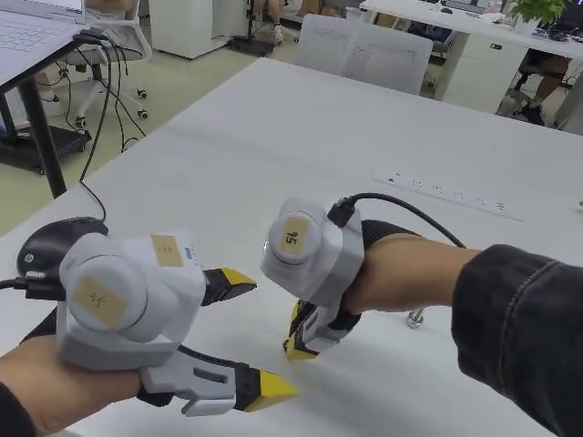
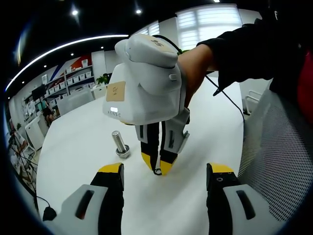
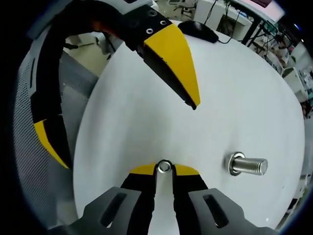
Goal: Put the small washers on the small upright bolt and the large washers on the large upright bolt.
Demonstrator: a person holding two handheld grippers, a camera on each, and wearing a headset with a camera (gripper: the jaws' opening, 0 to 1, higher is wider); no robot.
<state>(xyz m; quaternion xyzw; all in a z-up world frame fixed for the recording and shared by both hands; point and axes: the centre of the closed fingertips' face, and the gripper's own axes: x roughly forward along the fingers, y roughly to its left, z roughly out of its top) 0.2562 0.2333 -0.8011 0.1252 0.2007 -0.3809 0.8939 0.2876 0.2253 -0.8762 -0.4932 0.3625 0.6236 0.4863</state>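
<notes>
- Washer (image 3: 165,166) sits pinched between the tips of the right gripper (image 1: 301,344), low over the table (image 1: 301,137).
- Bolt (image 3: 247,165) stands on the table just right of that gripper.
- Left gripper (image 1: 264,335), jaws apart, is near its left side.
- Mouse (image 1: 50,246) lies at the table's left edge, behind the left gripper.
- Power strip (image 1: 451,194) lies farther back, to the right.
- Chair (image 1: 364,50) stands beyond the far edge.

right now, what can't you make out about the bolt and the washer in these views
Head view: the person's forearm covers the bolt but for its base.
Head view: the right gripper hides the washer with its tips; the right gripper view shows it pinched.
Either gripper view: bolt small or large, cannot tell.
Right gripper view: ring at the bolt's base, bolt head or a washer, too small to tell.
</notes>
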